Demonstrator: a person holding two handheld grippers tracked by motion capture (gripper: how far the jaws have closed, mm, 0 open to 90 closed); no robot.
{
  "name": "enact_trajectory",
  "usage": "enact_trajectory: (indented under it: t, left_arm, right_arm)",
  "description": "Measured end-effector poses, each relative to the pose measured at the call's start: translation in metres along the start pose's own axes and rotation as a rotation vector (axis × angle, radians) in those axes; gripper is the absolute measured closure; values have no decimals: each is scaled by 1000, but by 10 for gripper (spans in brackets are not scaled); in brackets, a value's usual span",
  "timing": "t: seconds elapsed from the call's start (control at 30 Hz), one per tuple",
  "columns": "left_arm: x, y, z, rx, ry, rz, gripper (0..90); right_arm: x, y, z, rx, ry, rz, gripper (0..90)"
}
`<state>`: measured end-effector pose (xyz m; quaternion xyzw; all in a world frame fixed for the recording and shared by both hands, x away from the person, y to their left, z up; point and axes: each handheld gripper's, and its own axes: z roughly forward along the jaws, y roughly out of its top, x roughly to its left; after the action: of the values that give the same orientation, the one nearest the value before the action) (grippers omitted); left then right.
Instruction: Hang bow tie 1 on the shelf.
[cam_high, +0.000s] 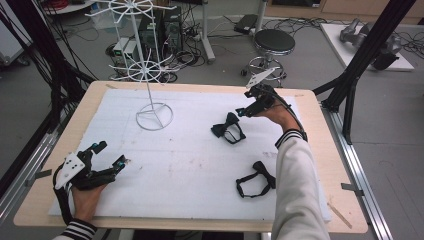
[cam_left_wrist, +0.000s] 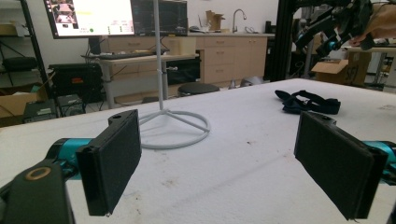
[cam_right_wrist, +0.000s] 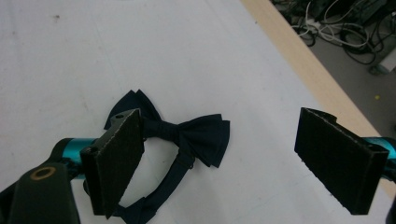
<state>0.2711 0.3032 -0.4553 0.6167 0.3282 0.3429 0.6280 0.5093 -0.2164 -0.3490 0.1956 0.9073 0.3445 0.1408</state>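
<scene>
A dark navy bow tie (cam_high: 228, 128) with its strap lies on the white foam board (cam_high: 190, 165), right of centre. My right gripper (cam_high: 244, 105) hovers just above and behind it, open. In the right gripper view the bow tie (cam_right_wrist: 196, 133) lies below the wide-apart jaws of my right gripper (cam_right_wrist: 219, 158), with the left pad (cam_right_wrist: 116, 158) over its left wing. A second bow tie (cam_high: 256, 180) lies nearer the front right. My left gripper (cam_high: 111, 153) rests low at the front left, open and holding nothing. From the left gripper (cam_left_wrist: 219, 163) the farther bow tie (cam_left_wrist: 306, 102) lies ahead to the right.
A white wire stand (cam_high: 154, 116) with a ring base and spoked wheels rises from the back left of the board; its base (cam_left_wrist: 175, 128) sits ahead of the left gripper. The wooden table edge (cam_right_wrist: 299, 51) runs close to the right gripper. A stool (cam_high: 274, 42) and cables lie beyond the table.
</scene>
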Motion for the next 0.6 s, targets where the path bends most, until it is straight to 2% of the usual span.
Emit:
enact_trajectory:
  t: [0.2, 0.3, 0.43, 0.5, 0.57, 0.6]
  left_arm:
    - [0, 0, 0, 0, -2, 4, 153]
    - [0, 0, 0, -1, 0, 1, 154]
    - [0, 0, 0, 1, 0, 3, 154]
    - [0, 0, 0, -1, 1, 0, 154]
    - [0, 0, 0, 1, 0, 3, 154]
    - [0, 0, 0, -1, -1, 2, 154]
  right_arm:
    - [1, -3, 15, 58, 7, 0, 149]
    - [1, -4, 22, 86, 6, -17, 149]
    - [-1, 2, 28, 124, 25, -40, 149]
    - [-1, 7, 30, 150, 20, -69, 149]
    - [-3, 9, 34, 142, 27, -73, 149]
    - [-3, 9, 35, 160, 35, -64, 149]
